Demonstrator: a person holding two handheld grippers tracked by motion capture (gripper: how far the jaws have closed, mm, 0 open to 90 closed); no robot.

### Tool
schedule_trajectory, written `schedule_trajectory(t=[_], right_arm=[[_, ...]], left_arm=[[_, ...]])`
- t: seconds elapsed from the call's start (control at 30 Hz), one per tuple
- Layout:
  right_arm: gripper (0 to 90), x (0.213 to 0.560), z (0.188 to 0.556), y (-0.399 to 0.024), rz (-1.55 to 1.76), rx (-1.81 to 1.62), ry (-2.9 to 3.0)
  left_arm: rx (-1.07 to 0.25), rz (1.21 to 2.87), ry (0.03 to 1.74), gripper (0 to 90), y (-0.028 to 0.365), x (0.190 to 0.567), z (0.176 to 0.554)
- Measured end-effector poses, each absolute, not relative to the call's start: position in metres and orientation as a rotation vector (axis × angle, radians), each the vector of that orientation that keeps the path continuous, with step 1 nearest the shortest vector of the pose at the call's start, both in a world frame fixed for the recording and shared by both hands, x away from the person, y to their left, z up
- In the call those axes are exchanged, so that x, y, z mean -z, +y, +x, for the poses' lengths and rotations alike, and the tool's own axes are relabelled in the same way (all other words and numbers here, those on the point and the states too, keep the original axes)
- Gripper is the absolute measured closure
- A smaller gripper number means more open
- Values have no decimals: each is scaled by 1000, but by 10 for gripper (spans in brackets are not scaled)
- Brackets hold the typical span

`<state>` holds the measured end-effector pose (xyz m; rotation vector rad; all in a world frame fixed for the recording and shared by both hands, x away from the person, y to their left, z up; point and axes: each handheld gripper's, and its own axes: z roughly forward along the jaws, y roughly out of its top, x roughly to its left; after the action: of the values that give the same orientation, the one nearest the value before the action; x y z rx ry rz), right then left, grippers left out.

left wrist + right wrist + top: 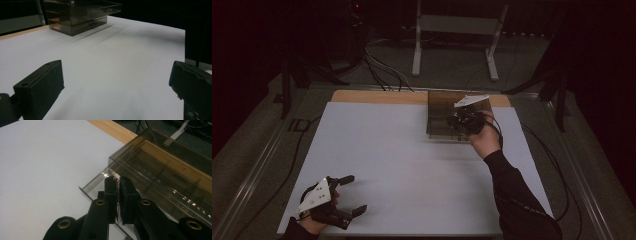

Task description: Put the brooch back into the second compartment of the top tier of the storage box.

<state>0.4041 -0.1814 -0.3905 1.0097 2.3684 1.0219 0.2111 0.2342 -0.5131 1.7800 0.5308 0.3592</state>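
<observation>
From the high view, a white table (412, 160) with a strip of bare wood along its far edge carries a smoky, see-through drawer box (439, 117) near its far right corner. The right gripper (460, 121) is at the front of that box, held by a hand whose dark sleeve (517, 195) reaches in from the near right. The left gripper (354, 194) rests near the table's near left corner, well apart from the box, its jaws spread wide with nothing between them. In the left gripper view, the two black jaws stand far apart over bare white table, and the drawer box (80, 16) sits toward the far edge with one drawer (100, 8) slid partway out. In the right gripper view, the right gripper (119, 195) has its jaws pressed nearly together at the front of the pulled-out drawer (97, 186); they seem to pinch its clear front lip, though the thin plastic is hard to make out between the pads.
</observation>
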Motion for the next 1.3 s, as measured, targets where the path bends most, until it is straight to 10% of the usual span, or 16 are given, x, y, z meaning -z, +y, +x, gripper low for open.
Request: schedule_trajectory(t=[1.3], right_arm=[[852, 428, 427, -221, 1186, -987, 2326]], left_arm=[[-356, 1788, 532, 6, 234, 514, 211]])
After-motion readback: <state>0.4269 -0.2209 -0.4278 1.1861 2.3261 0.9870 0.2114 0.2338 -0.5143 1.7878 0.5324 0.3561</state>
